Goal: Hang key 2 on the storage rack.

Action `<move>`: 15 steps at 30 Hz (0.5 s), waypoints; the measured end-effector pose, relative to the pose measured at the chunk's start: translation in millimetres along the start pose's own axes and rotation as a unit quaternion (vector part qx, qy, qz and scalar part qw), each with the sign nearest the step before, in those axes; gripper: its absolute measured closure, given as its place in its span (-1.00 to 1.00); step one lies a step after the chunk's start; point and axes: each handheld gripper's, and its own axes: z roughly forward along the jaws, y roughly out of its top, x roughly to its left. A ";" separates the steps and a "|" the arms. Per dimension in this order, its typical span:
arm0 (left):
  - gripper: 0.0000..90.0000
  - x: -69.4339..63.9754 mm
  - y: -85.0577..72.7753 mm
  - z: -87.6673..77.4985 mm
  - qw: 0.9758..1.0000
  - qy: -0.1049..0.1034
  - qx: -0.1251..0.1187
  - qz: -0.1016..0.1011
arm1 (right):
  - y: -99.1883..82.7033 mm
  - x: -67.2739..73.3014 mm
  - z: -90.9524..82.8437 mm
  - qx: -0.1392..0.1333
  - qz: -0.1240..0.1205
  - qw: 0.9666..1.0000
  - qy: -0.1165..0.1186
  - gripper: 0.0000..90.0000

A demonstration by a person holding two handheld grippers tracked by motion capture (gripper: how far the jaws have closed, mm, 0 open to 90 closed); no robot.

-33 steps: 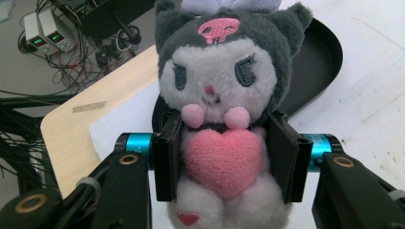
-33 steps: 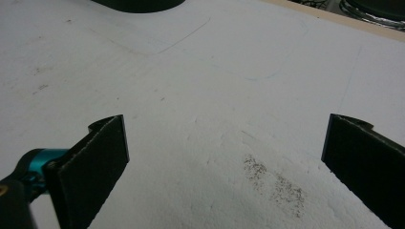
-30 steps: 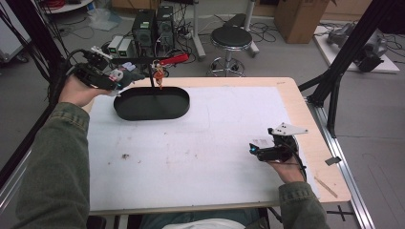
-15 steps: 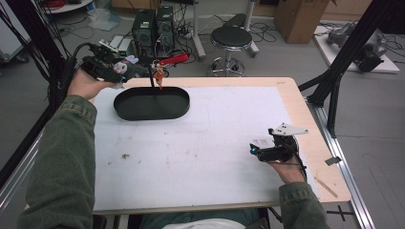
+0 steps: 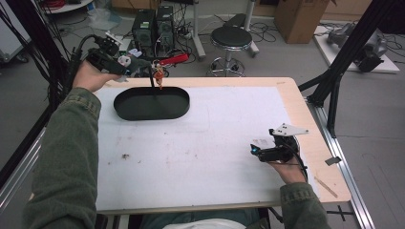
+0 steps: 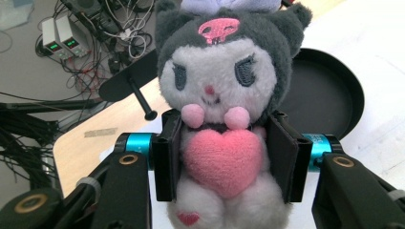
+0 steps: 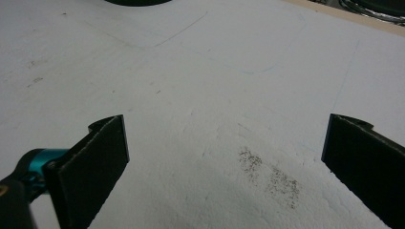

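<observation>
- Nearest the person, at about 4 o'clock on the tabletop point(image 5: 215, 157), the right hand point(image 5: 286, 170) holds the right tongs point(image 5: 255, 150) low over the white sheet, pointing toward 9 o'clock.
- In the right gripper view the right tongs point(image 7: 224, 162) stand wide apart, their 2 black pads with bare white sheet between them and a patch of dark specks point(image 7: 270, 176) just ahead.
- A small dark smudge point(image 5: 126, 156) marks the sheet at about 8 o'clock.
- Farther off, at about 11 o'clock, a black oval tray point(image 5: 152, 104) lies on the tabletop; it holds nothing that can be seen.
- Beyond the tray's 10 o'clock edge, the left hand point(image 5: 88, 76) holds the left tongs point(image 5: 143, 67) raised at the far left corner of the tabletop.
- In the left gripper view the left tongs point(image 6: 223, 160) are clamped on a plush toy point(image 6: 224, 109), 1 pad on each side of its body: grey hood with a pink skull mark, white face, a pink heart at its chest.
- In that view the black oval tray point(image 6: 325, 95) lies behind and below the toy.
- Farthest away, on the floor past 12 o'clock, stand a black stool point(image 5: 231, 37) and computer cases point(image 5: 153, 26) among cables.
</observation>
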 end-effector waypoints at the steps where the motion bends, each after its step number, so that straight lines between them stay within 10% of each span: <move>1: 0.16 0.0 0.5 0.3 1.000 0.001 0.000 0.002 | -0.2 0.5 -0.1 0.001 0.000 1.000 0.001 -0.98; 15: 0.16 8.7 0.8 16.8 0.999 0.018 0.008 -0.026 | -1.2 0.9 0.4 0.006 -0.002 1.000 0.001 -0.98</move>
